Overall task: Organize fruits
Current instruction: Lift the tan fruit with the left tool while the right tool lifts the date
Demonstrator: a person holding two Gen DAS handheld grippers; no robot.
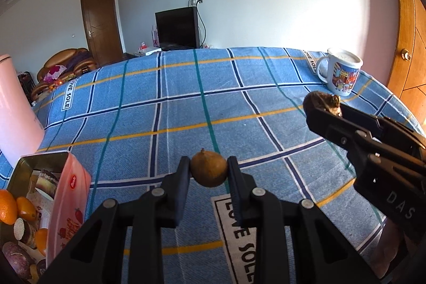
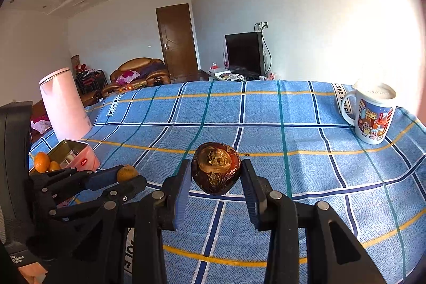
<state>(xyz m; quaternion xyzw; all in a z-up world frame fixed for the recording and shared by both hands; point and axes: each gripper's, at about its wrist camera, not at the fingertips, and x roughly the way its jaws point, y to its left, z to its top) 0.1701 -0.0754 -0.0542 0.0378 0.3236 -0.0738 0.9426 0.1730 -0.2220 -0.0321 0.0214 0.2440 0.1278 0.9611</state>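
Above blue cloth [image 1: 186, 97]: left tool [image 1: 209, 172] clamps tan fruit [image 1: 209, 171]; right tool [image 2: 216, 175] clamps dark shrivelled fruit [image 2: 216, 168].

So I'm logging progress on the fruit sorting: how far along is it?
Done: the pink tin at the left already holds oranges and other produce. In hand: the left hand-held gripper grips a small brown fruit, and the right hand-held gripper grips a dark, shrivelled fruit, both above the cloth. Left: placing those two. No other loose fruit shows on the cloth.
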